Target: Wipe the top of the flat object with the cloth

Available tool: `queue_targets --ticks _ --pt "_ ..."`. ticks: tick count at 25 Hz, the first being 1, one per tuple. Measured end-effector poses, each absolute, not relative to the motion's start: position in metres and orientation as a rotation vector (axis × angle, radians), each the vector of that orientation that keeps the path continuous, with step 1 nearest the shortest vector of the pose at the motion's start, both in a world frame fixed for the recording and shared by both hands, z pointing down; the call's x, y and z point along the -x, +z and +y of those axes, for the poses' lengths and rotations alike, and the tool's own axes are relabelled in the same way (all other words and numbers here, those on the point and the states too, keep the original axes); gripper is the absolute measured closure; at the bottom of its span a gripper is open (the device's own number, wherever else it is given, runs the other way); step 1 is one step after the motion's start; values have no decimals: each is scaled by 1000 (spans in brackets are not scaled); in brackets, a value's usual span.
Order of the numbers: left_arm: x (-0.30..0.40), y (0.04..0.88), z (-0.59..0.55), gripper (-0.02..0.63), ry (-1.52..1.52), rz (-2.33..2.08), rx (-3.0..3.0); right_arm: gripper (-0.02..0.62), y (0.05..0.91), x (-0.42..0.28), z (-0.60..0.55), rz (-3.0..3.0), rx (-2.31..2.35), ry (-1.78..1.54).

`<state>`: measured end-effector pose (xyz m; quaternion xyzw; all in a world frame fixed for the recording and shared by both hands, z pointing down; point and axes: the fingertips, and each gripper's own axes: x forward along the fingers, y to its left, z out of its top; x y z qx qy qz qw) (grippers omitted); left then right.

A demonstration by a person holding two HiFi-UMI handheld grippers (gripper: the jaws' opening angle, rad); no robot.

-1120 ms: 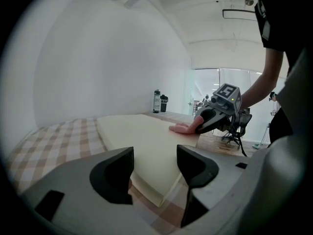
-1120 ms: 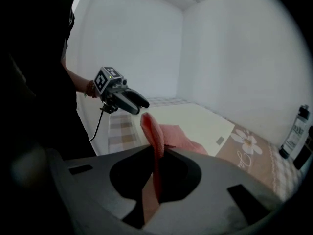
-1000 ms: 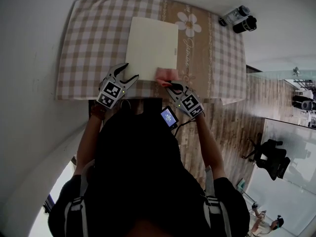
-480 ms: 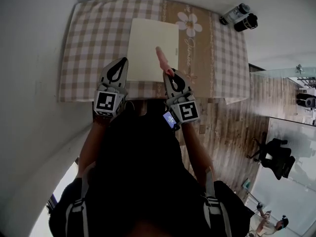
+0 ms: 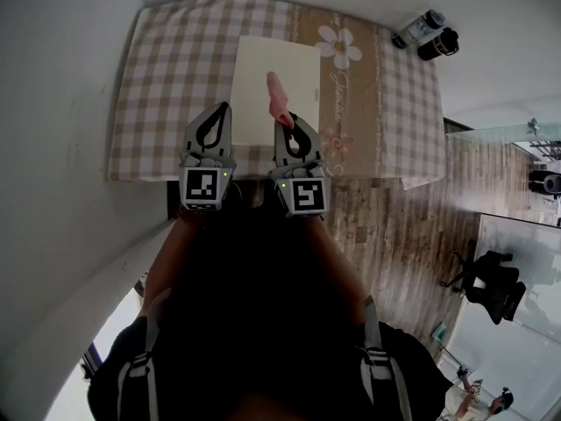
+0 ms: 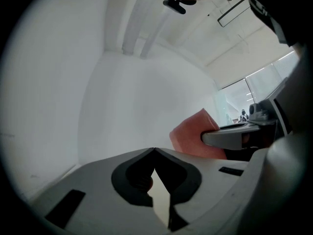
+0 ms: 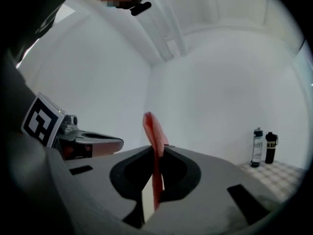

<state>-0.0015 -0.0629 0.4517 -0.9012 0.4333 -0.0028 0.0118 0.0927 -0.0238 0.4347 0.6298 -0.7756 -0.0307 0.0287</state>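
A table draped in a beige-and-white checked cloth with a daisy print (image 5: 166, 68) stands against plain white walls (image 5: 53, 103) on its left and far sides. Right of the table lies brown wood-plank floor (image 5: 412, 226). Further right is a black swivel office chair (image 5: 489, 286).

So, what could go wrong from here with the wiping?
The pink cloth sticks out well past the closed jaws of the right gripper, so it may fold or slip out under pressure. The left gripper is shut on nothing, so nothing steadies the cream board; it might slide on the checked tablecloth.
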Motion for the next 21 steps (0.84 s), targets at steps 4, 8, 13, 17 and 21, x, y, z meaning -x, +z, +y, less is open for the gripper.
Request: queue_targets --ticks 4,8,13,17,21 --pt "5 456 -57 615 -17 1357 2813 583 437 -90 -20 -2396 -1940 -84" --pt "0 458 -79 614 -26 1345 2818 583 438 -93 -42 -2382 -1936 -97" --pt "-1 458 -84 614 -20 1343 2820 583 439 -92 -47 -2381 -1937 -90" --pt "4 456 -81 615 -13 1346 2811 583 437 -90 -42 -2375 -1924 -108" --pt "13 453 -63 615 -26 1357 2802 583 437 -90 -23 -2350 -1939 -95"
